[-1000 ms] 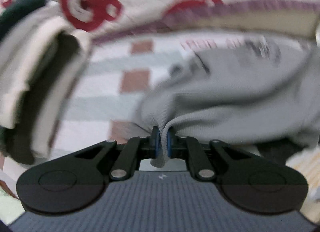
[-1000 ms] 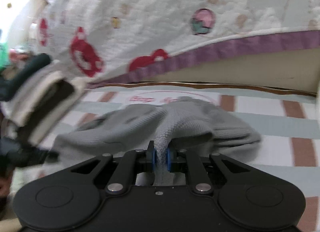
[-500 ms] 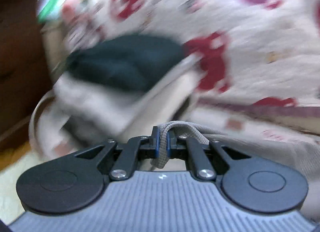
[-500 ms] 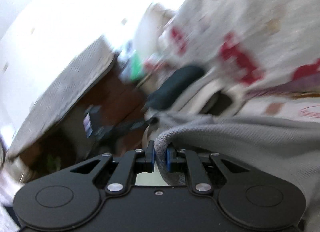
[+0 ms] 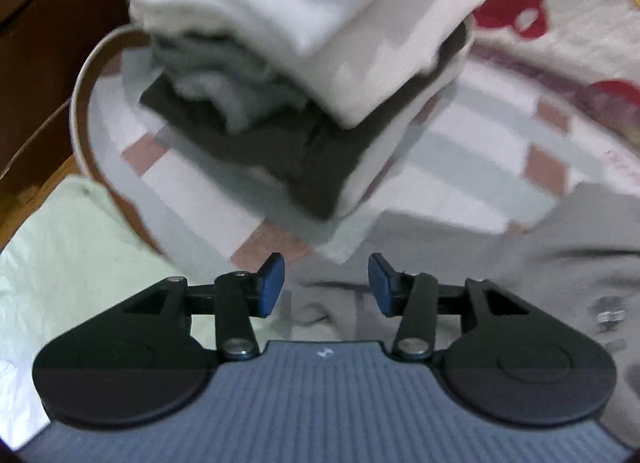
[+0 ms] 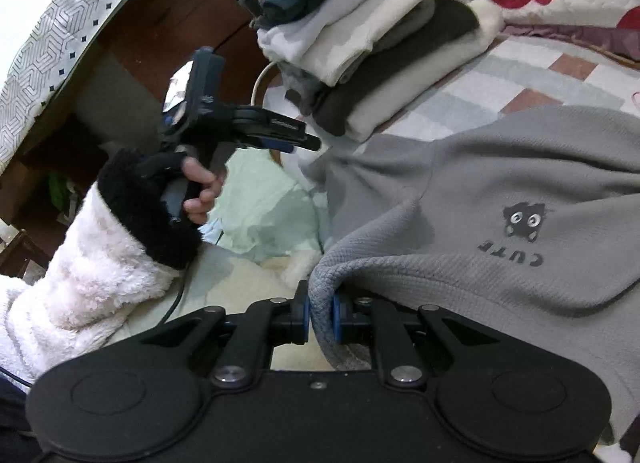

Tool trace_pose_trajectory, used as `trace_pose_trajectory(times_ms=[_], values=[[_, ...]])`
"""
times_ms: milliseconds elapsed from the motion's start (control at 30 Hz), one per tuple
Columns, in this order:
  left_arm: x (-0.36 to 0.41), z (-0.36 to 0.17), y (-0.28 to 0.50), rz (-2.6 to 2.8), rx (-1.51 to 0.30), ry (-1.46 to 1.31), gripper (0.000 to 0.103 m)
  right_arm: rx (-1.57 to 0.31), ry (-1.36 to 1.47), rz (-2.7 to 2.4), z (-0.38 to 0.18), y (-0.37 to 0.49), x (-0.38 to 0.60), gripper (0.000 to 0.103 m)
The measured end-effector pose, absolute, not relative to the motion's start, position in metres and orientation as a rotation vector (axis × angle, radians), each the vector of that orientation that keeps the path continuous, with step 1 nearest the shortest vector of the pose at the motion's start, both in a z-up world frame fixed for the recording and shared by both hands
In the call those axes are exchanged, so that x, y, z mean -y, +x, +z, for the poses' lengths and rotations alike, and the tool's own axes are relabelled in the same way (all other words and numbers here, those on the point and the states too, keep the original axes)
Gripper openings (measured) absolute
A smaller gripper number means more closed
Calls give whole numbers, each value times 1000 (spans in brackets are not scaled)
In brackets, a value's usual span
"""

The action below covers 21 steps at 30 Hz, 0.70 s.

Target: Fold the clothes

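Lying spread and unfolded on the near right of the striped bedcover: grey sweatshirt, folded stack sitting far left; right gripper pinching its ribbed hem, left gripper hanging wide, holding nothing

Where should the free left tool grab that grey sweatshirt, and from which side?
Probably the loose corner of the grey sweatshirt nearest the left gripper, approached from the bed's edge. The cloth lies thin there and is bunched elsewhere; the right gripper pinches the ribbed hem, and the folded stack crowds the far side.
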<state>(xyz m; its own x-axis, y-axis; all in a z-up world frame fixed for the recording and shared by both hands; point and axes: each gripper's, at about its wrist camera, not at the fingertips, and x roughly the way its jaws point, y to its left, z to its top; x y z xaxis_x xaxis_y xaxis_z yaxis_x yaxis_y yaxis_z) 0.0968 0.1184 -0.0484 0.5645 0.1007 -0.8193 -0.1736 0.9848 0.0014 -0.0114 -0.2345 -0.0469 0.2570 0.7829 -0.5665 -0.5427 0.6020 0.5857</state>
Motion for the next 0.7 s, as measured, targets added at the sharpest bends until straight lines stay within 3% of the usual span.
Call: trace_pose_trajectory(times_ms=[333, 433, 500, 700], values=[[-33, -9, 61, -529, -792, -125, 61, -884, 516, 666, -56, 12, 289, 14], [7, -16, 44, -676, -793, -10, 70, -862, 595, 595, -57, 20, 309, 14], [35, -27, 34, -725, -822, 112, 84, -855, 583, 602, -54, 19, 310, 14], [85, -67, 25, -623, -865, 369, 85, -840, 556, 678, -50, 14, 302, 14]])
